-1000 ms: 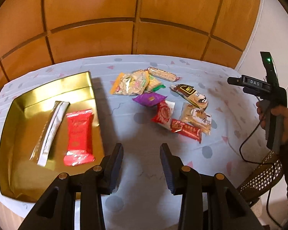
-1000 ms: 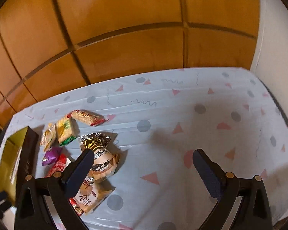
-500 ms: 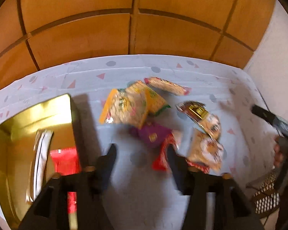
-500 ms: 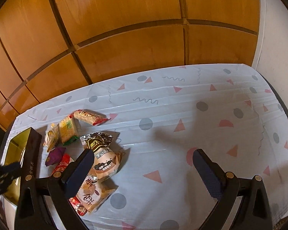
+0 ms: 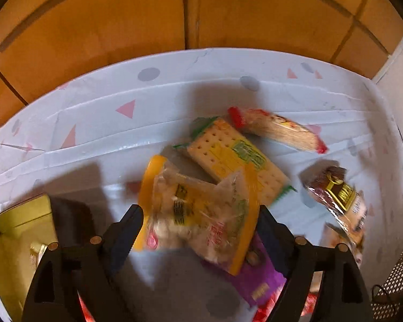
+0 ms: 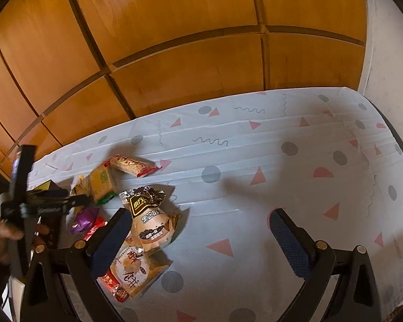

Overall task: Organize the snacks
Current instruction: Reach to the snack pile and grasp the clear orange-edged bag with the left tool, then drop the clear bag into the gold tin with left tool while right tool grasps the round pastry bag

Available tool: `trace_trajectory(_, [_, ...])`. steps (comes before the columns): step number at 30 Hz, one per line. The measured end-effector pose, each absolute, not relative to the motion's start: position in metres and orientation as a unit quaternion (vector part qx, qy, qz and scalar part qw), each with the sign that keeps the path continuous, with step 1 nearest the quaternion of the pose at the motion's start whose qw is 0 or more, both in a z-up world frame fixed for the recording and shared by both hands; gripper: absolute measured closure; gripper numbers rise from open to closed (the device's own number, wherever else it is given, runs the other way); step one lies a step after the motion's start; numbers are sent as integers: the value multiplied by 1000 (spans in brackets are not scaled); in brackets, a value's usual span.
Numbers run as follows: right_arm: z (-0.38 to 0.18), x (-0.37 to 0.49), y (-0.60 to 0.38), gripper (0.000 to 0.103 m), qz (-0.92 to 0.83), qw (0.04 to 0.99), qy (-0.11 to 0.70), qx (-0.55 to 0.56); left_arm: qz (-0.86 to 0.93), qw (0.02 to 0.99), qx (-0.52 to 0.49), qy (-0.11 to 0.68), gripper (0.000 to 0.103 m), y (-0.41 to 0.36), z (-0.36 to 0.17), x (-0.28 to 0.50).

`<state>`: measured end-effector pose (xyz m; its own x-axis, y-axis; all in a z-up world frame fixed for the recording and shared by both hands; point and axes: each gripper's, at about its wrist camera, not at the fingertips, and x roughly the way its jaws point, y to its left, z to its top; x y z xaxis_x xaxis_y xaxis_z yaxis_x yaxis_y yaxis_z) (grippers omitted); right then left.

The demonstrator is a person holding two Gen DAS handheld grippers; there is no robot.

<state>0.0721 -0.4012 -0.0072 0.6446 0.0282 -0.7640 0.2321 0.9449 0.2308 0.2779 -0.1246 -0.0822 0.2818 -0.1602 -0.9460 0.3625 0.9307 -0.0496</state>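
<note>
My left gripper (image 5: 201, 228) is open, its two jaws either side of a clear yellow-edged snack bag (image 5: 198, 209); I cannot tell if they touch it. Behind the bag lie a cracker pack (image 5: 239, 158), a red-ended bar (image 5: 279, 130) and a brown sesame-paste packet (image 5: 341, 196); a purple packet (image 5: 258, 281) lies under the bag. The gold tray (image 5: 16, 228) is at the lower left. My right gripper (image 6: 198, 230) is open and empty above the cloth, right of the snack pile (image 6: 147, 220). The left gripper (image 6: 75, 201) also shows in the right wrist view.
The table has a white cloth with pink triangles and grey dots (image 6: 282, 187). A wooden panelled wall (image 6: 174, 40) stands behind the table. A wicker chair edge (image 5: 397, 276) shows at the lower right of the left wrist view.
My left gripper has moved forward and down from near the tray to the yellow-edged snack bag, and its jaws have opened wider. The right gripper has stayed roughly in place.
</note>
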Motion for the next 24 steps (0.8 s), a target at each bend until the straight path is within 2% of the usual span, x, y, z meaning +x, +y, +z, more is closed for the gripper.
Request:
trace_trajectory(1, [-7,72,-401,0,-56,893,418,155,-168,790,77,584,18,-122,-87,281])
trace_trajectory(2, [-7,73,-400,0,-56,894,418,153,-168,790,66,585,24,-119,-90,282])
trace_trajectory(3, [-7,73,-400,0,-57,894,418,152,-159,797,75,578,41,-118,-89,281])
trace_trajectory(8, [-8,74,-398,0,-61,894,420,144,-182,808,98,552,57,-119,-81,262])
trace_trajectory(18, [-14,76,-406,0,-76,885,433,150,-194,864,57,460,59,-84,-14,178])
trace_trajectory(24, [-21,79,-396,0,-40,879,454,141,-246,864,63,435,59,-86,-6,102])
